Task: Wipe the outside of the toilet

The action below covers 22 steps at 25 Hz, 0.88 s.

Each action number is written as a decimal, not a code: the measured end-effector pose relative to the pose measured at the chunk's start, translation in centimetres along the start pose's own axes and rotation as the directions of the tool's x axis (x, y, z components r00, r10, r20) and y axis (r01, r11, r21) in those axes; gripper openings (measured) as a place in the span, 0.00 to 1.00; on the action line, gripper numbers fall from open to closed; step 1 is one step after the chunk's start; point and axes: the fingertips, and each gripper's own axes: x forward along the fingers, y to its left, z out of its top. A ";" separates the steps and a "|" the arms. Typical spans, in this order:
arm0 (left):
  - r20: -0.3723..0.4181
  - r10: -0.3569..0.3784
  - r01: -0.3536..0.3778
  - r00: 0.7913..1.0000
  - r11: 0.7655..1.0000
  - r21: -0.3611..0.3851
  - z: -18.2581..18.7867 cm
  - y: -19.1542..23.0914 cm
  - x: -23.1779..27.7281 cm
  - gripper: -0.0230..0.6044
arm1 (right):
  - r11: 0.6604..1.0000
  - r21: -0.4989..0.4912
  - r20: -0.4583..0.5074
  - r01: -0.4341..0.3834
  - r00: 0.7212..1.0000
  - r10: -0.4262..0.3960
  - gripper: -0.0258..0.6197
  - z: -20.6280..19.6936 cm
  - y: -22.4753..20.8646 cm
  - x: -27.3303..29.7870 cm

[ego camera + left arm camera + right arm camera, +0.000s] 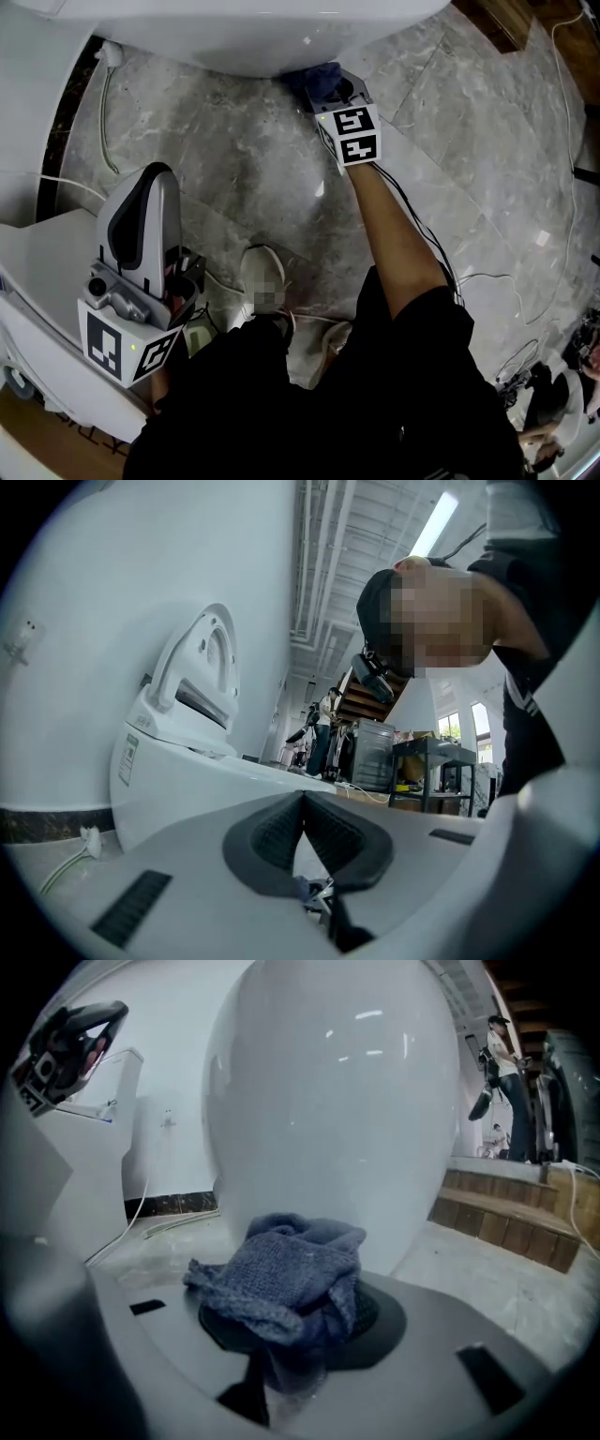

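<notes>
The white toilet (253,33) fills the top of the head view; its rounded bowl front (328,1101) looms close in the right gripper view. My right gripper (323,82) is shut on a blue-grey cloth (286,1274), held low against the base of the bowl. The cloth (317,77) shows as a dark bunch at the bowl's underside. My left gripper (141,230) hangs back at the lower left, raised off the floor, its jaws shut with nothing between them (302,829). In the left gripper view the toilet seat and tank (187,752) stand to the left.
Grey marble floor (450,122) spreads around the bowl. White cables (105,122) run along the left wall and trail across the floor at right. A white cabinet edge (37,262) sits at lower left. My shoes (264,281) stand below the bowl. Wooden steps (506,1218) lie at right.
</notes>
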 end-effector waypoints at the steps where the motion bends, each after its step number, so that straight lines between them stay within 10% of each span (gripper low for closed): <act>1: 0.002 0.003 -0.003 1.000 1.000 -0.005 0.0 0.1 0.0 0.05 | 1.000 0.010 -0.007 -0.006 1.000 0.006 0.25 -0.4 -0.1 0.4; 12: 0.000 -0.009 0.009 1.000 1.000 -0.011 -0.2 0.0 0.0 0.05 | 0.999 0.041 -0.295 -0.030 0.955 0.041 0.25 -4.8 -0.3 4.1; 22: 0.007 -0.004 0.004 1.000 1.000 -0.008 0.2 -1.1 0.0 0.05 | 0.988 -0.039 -0.277 -0.147 0.952 0.131 0.23 -4.0 -0.1 1.1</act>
